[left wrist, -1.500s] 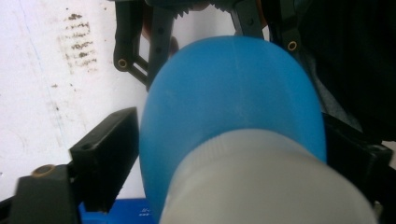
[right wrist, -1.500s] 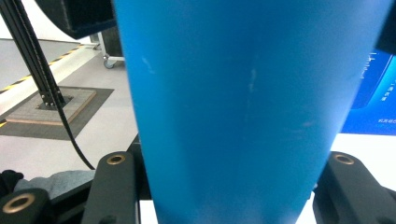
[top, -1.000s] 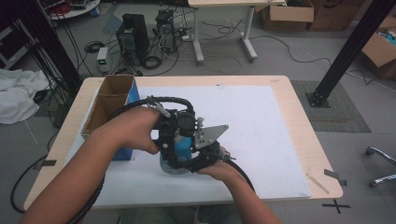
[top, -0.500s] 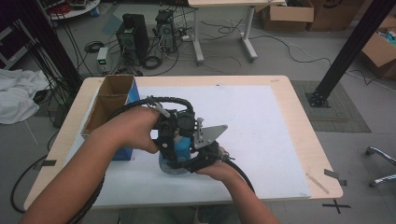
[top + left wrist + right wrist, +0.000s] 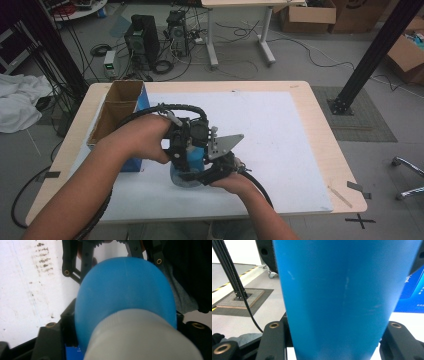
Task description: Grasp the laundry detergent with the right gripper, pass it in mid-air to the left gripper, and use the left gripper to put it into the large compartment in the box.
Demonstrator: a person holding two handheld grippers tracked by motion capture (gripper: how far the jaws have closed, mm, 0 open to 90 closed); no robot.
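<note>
Item: one blue plastic bottle (image 5: pixel 192 160) with a pale grey screw cap (image 5: pixel 142 337), standing upright near the front middle of the white mat (image 5: pixel 280 150) on the light wooden table (image 5: pixel 320 125). Right gripper (image 5: pixel 200 172): clenched on the bottle's lower body, which runs straight up between its black jaws in the right gripper view. Left gripper (image 5: pixel 187 142): above the right one, set at the cap end; its jaws have just been closing, with the cap and the bottle's shoulder between them in the left gripper view, and the pads appear to press on the cap. Key relation: the bottle's long axis is vertical, the right gripper bracing low, the left gripper nearer the cap, so a twist about that axis looks the likely next move. Surroundings: an open brown cardboard box with a blue side (image 5: pixel 117 112) stands just beside the left forearm; the mat to the right and toward the far edge offers free room; the table's front edge lies near the hands.
</note>
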